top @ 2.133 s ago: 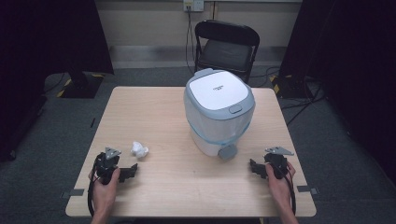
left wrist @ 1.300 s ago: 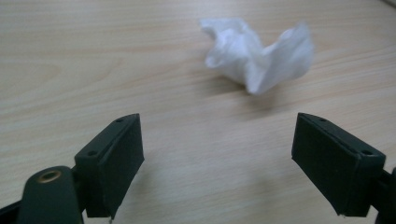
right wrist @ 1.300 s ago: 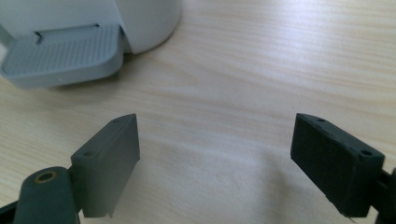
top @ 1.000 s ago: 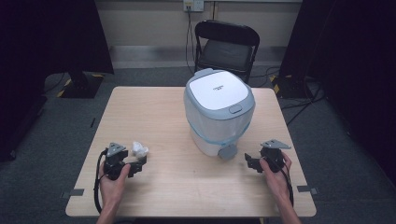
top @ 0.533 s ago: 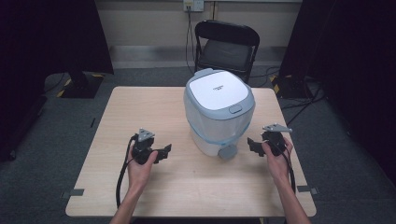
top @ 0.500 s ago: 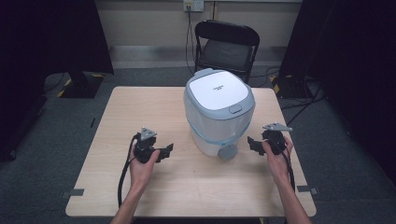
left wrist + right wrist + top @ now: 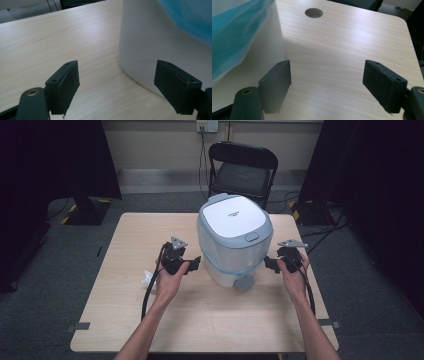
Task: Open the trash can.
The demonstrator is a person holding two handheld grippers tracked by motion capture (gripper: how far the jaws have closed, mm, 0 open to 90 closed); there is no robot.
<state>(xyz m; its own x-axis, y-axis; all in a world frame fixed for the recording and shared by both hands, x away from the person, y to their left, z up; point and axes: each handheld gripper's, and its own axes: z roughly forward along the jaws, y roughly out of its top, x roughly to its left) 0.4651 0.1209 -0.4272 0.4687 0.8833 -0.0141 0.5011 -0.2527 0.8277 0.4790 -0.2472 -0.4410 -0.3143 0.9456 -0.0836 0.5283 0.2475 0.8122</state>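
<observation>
Both the left gripper (image 7: 192,264) and the right gripper (image 7: 271,264) have fingers spread wide and empty, the right just closing slightly, flanking the white bin (image 7: 232,240) standing between them on the worktop (image 7: 125,245).

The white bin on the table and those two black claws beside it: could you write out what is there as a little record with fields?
Main thing: white lidded plastic bin with a blue liner edge, upright, lid shut
Surface: light wooden table
Left gripper: jaws open, nothing between them, close by the bin's left side
Right gripper: jaws open, empty, close by the bin's right side
Contact with bin: cannot tell
Other item: crumpled white tissue on the table, left of the left hand
Behind table: black folding chair
</observation>
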